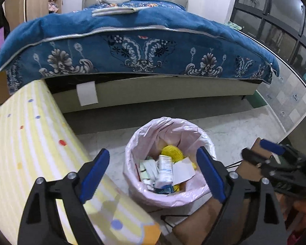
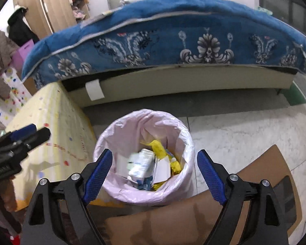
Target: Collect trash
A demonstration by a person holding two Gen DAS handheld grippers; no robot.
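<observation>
2 grippers — left [image 1: 156, 172], right [image 2: 154, 172] — jaws spread, empty, above 1 lined bin [image 2: 132, 126].

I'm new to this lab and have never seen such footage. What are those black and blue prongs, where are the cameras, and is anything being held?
A person holds a hand-operated gripper in each hand, each with a fisheye camera looking along its blue-padded fingers. The left gripper and the right gripper are both open and empty, poised above a bin lined with a pink bag. Inside lie cartons, paper and a yellow bag. It stands on a pale floor, between a yellow dotted mat and brown cardboard, before a bed with a blue blanket.
</observation>
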